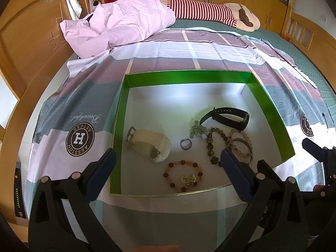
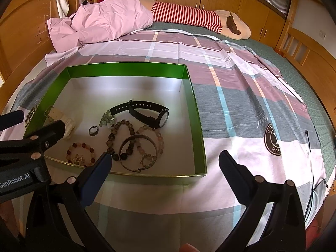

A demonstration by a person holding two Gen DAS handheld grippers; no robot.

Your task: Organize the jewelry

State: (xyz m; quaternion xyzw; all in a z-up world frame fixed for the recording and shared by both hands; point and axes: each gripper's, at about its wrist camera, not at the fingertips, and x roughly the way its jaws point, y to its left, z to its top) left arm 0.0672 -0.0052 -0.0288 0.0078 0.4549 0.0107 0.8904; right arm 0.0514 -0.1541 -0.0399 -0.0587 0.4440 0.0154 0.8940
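My left gripper (image 1: pixel 168 159) and right gripper (image 2: pixel 164 159) both gape wide and empty at the shallow green-walled cardboard box (image 1: pixel 187 76), whose smooth white floor holds beaded bracelets (image 2: pixel 80 154), a black-strapped watch (image 2: pixel 147 113) and a thin metal bangle (image 2: pixel 138 152).

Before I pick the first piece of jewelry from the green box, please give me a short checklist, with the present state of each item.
1. Left gripper open and empty: ok.
2. Right gripper open and empty: ok.
3. All pieces lie inside the green box: ok.
4. Black watch free of other pieces: cannot tell; its strap end lies close to the small charm cluster.
5. Bead strands separate: not ok; the dark bead bracelet, pink bead bracelet and metal bangle overlap.
6. Small ring lies alone: ok.
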